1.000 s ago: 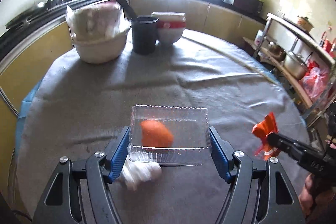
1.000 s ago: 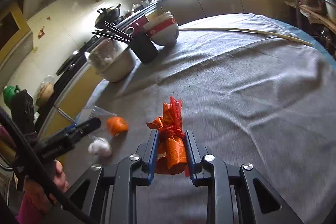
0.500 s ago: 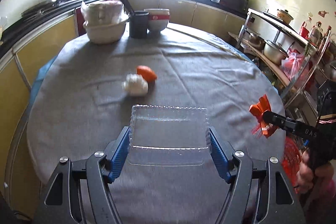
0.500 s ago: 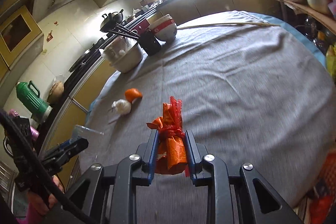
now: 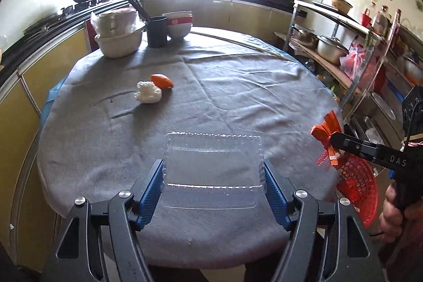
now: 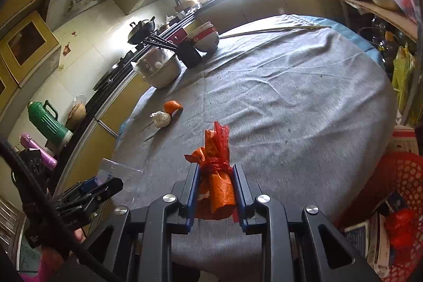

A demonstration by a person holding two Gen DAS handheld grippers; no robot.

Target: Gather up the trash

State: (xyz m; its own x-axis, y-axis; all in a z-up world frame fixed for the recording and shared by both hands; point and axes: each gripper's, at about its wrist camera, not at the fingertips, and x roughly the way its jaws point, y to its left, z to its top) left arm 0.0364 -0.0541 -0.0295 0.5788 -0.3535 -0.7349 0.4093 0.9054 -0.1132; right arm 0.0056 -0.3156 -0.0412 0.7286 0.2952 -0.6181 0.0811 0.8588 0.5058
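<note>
Both grippers have pulled back from the table since a second ago, so the orange peel (image 5: 161,81) and white crumpled tissue (image 5: 148,96), once right under the left gripper (image 5: 212,185), now lie well ahead on the grey cloth (image 5: 238,102), touching each other. That gripper's blue pads are clamped on the sides of a clear plastic container (image 5: 212,168), a shallow ribbed rectangle held above the near edge of the table. Only the right wrist view shows how the right gripper (image 6: 215,193) pinches a crinkled orange wrapper (image 6: 216,189) tied with red film, and the red mesh basket (image 6: 396,176) low beside the table holding paper scraps. The left wrist view alone shows the wrapper hanging over that basket's rim. At the far edge stand a cream basin (image 5: 119,44), a dark chopstick holder (image 5: 157,31) and stacked red-banded bowls (image 5: 178,24).
</note>
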